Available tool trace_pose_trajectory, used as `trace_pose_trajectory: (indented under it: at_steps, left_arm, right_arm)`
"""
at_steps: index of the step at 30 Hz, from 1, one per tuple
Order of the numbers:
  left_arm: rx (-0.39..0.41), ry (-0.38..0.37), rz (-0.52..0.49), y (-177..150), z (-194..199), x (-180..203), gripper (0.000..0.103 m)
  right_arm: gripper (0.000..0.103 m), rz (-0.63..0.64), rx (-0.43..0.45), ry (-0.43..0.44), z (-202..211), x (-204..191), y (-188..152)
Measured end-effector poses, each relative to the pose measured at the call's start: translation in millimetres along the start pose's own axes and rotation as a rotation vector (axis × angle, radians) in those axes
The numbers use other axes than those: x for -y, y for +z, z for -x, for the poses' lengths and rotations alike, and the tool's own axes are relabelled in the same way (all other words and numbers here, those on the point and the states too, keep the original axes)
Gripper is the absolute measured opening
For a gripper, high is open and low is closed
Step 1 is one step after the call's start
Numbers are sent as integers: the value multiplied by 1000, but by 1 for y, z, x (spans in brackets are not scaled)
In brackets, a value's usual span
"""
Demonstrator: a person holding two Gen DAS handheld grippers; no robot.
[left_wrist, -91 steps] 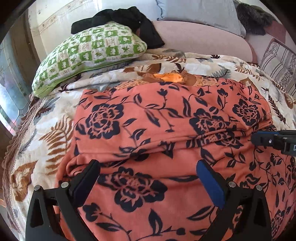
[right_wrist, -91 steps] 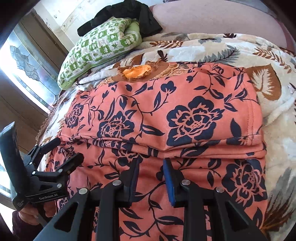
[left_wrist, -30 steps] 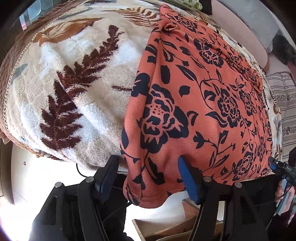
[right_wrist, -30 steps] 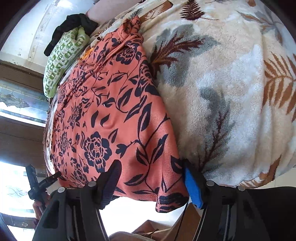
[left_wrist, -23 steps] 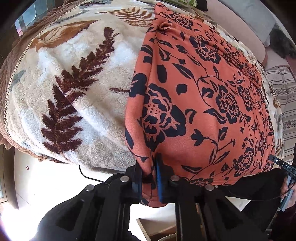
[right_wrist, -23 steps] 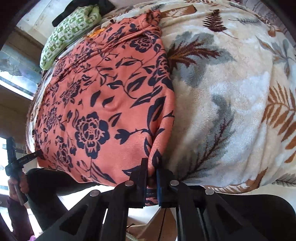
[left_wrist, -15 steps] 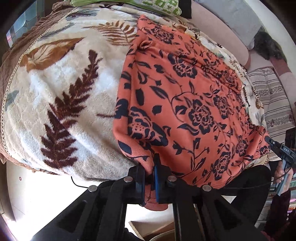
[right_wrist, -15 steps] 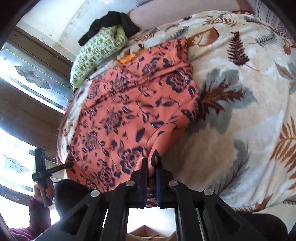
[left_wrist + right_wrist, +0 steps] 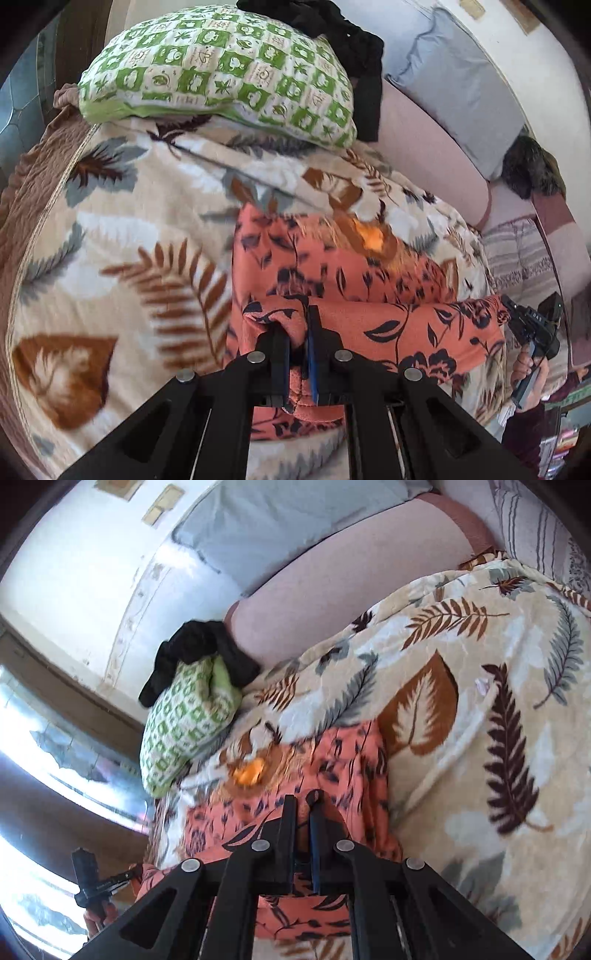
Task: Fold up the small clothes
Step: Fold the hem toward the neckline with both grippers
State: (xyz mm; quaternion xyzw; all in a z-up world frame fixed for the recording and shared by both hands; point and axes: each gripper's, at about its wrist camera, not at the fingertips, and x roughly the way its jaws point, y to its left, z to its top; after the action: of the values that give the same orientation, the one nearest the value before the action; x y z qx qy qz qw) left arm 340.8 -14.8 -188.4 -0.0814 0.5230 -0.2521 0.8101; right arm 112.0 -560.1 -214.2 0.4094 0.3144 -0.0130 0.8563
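A: Left gripper [image 9: 298, 334] first. Fingers?

B: Together, clamped on a bunched edge of the orange floral garment [image 9: 354, 280], low centre of the left wrist view. Cloth squeezed between the two black fingers [image 9: 277, 345], a bit hanging below them.

A: Right gripper [image 9: 303, 814]?

B: Same thing. Fingers pressed together on the garment's edge, bottom centre of the right wrist view. Orange cloth shows in the slit between them.

A: Where's the garment overall?

B: On the bed, lying on the leaf-print blanket [image 9: 122, 243]. Centre to lower right in the left view, lower centre in the right view [image 9: 332, 775]. The gripped edge is lifted over the rest, forming a raised band across the lower part. Its far end is blurred, with a bright orange patch [image 9: 373, 236] there; can't tell what that is.

A: Beyond that?

B: Green-and-white checked pillow [image 9: 221, 70] at the top of the left view, resting on the blanket's far end. Black cloth [image 9: 347, 40] draped on top of the pillow, upper centre. Pink bolster [image 9: 432, 158] and grey pillow [image 9: 465, 85] upper right.

A: Other gripper visible?

B: Right one at the right edge of the left view, in a hand [image 9: 524, 365]. Left one at lower left of the right view, too small to read.
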Motion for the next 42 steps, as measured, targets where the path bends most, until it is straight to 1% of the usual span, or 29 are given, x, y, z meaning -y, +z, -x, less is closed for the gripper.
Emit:
trace_pose_trajectory:
  at_steps: [3, 4, 6, 7, 8, 9, 10, 11, 12, 13, 14, 15, 16, 17, 18, 19, 20, 22, 24, 25, 27, 29, 31, 33, 34, 36, 38, 40, 42]
  left_arm:
    - [3, 42, 96, 38, -60, -20, 12]
    - [3, 51, 138, 43, -79, -29, 12]
    - [-11, 70, 208, 42, -109, -46, 12]
    - [2, 64, 237, 39, -115, -51, 12]
    - [44, 37, 264, 35, -114, -54, 12]
    - [96, 11, 283, 30, -107, -55, 12]
    - [149, -12, 294, 25, -97, -55, 12]
    - [202, -29, 301, 20, -86, -53, 13]
    - [252, -32, 301, 14, -74, -47, 16]
    - [309, -3, 294, 9, -61, -40, 27]
    - [376, 48, 287, 1, -47, -32, 37]
    - [445, 91, 286, -10, -31, -23, 60]
    - [506, 116, 290, -21, -18, -16, 75]
    - [558, 128, 300, -35, -6, -10, 77]
    - [589, 130, 309, -47, 3, -7, 77]
    - [595, 137, 322, -56, 9, -7, 78]
    - [578, 164, 344, -66, 11, -5, 78]
    - [499, 231, 403, -81, 2, -5, 78]
    - [433, 242, 442, -95, -11, -13, 78]
    - [407, 270, 459, -103, -18, -18, 78]
    - [321, 343, 488, -107, -35, -30, 78]
    - [267, 328, 517, -109, -45, -43, 77]
    - [290, 328, 517, -108, -44, -47, 77]
    - [296, 361, 497, -101, -46, -48, 77]
    - [289, 359, 499, -97, -49, -51, 77]
    - [276, 339, 520, -92, -54, -57, 77]
    - [284, 343, 521, -86, -53, -59, 77]
    - [285, 340, 507, -82, -52, -58, 77]
    - [282, 332, 490, -78, -52, -57, 77]
  right_arm:
    - [10, -77, 31, -24, -52, 23, 32]
    - [10, -111, 50, -25, -69, 35, 38]
    - [13, -226, 88, -63, -96, 68, 44]
    - [23, -281, 97, -75, -106, 83, 43]
    - [33, -332, 102, -75, -112, 97, 40]
    - [34, -377, 115, -67, -113, 109, 33]
    - [34, -393, 146, -36, -109, 115, 29]
    - [34, -367, 182, -13, -102, 114, 26]
    - [34, -309, 207, -27, -94, 109, 26]
    - [34, -237, 224, -56, -85, 99, 26]
    - [34, -170, 232, -69, -77, 88, 26]
    - [34, -112, 231, -62, -71, 73, 24]
    - [34, -56, 214, -50, -69, 57, 21]
    - [34, 8, 176, -42, -71, 37, 18]
    - [34, 80, 123, -43, -77, 15, 11]
    - [34, 152, 67, -48, -87, -8, 1]
    - [34, 223, 11, -45, -97, -33, -8]
    - [34, 355, -112, 1, -123, -81, -32]
    - [34, 445, -219, 63, -152, -123, -60]
    - [34, 480, -266, 82, -169, -142, -75]
    - [34, 555, -348, 87, -203, -175, -105]
    - [34, 627, -417, 93, -237, -198, -134]
    - [34, 667, -474, 64, -273, -217, -154]
    - [35, 690, -440, 40, -301, -234, -156]
    - [35, 683, -418, 39, -314, -242, -150]
    - [33, 600, -391, 26, -341, -251, -128]
    - [33, 502, -325, 4, -363, -257, -100]
    - [33, 428, -211, -43, -367, -256, -72]
    - [33, 361, -144, -51, -358, -251, -48]
